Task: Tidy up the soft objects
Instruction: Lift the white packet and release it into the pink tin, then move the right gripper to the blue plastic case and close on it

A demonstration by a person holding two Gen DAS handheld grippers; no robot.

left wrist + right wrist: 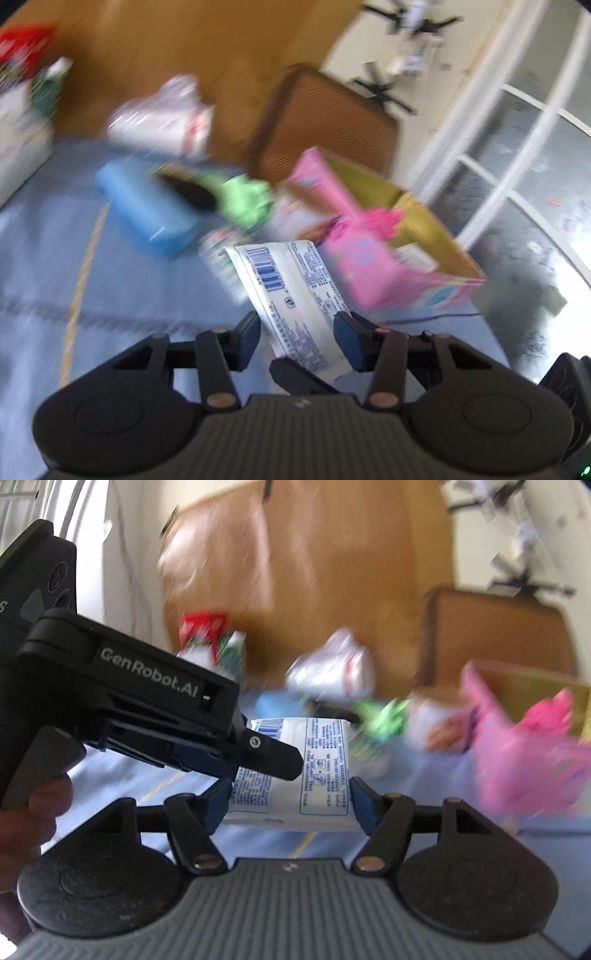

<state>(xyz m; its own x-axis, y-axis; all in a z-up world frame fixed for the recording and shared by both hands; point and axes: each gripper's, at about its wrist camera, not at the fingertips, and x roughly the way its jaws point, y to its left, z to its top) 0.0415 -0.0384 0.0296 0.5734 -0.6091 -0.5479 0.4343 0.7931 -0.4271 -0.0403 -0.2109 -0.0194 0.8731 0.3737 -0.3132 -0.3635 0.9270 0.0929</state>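
Item: white tissue pack (295, 291), flat, printed with blue text and a barcode. We are holding it above the blue table surface (55, 258), shared between both tongs.

Left gripper (297, 339): we are seeing the pack running between its two blue fingers (347, 341), near end at the finger roots, far end reaching forward and slightly left toward the clutter. The right finger is touching the pack's edge; the left finger appears just beside the other edge. The fingers are closing around the pack's width, gripping it.

Right gripper (291, 805): the pack (295, 768) is lying flat between its blue fingers (360, 808), both edges meeting the pads, so this gripper is also clamping it. Long axis is pointing away from the camera, barcode end farthest.

In the right wrist view the left gripper (280, 760) is crossing in from the left, its black tip lying over the pack's left half.

Surroundings, heavily blurred: pink box (354, 236) just right of the pack's far end, a yellow-brown carton (417, 221) behind it, green soft item (243, 199), blue roll (144, 210), white bag (162, 118), brown chair (328, 122).
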